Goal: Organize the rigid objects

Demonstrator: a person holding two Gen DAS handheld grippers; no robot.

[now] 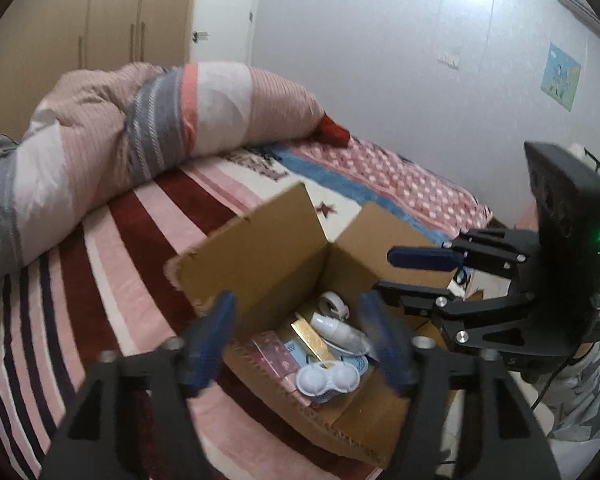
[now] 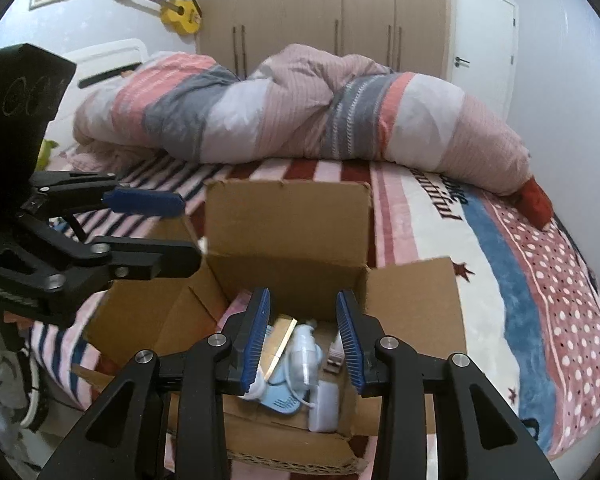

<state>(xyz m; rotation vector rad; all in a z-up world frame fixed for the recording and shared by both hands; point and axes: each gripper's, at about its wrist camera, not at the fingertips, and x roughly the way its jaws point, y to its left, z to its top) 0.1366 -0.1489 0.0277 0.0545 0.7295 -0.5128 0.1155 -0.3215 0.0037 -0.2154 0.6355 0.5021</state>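
Note:
An open cardboard box (image 1: pixel 260 256) (image 2: pixel 412 304) stands on the bed with its flaps up. Inside lie a white contact-lens case (image 1: pixel 327 380), a white bottle (image 1: pixel 336 326) (image 2: pixel 305 354), a tape roll (image 1: pixel 332 304), a gold card (image 1: pixel 312 338) (image 2: pixel 282 334), a pink box (image 1: pixel 274 354) and a light blue item (image 2: pixel 280 402). My left gripper (image 1: pixel 300 340) is open and empty just above the box's near side. My right gripper (image 2: pixel 304 340) is open and empty over the box opening; it also shows in the left wrist view (image 1: pixel 412 276).
The box sits on a striped red, pink and white blanket (image 1: pixel 112 264) (image 2: pixel 420 216). A rolled pink and grey quilt (image 1: pixel 120 136) (image 2: pixel 300 116) lies behind it. Wardrobes (image 2: pixel 320 12), a door (image 1: pixel 224 12) and a yellow guitar (image 2: pixel 168 10) line the walls.

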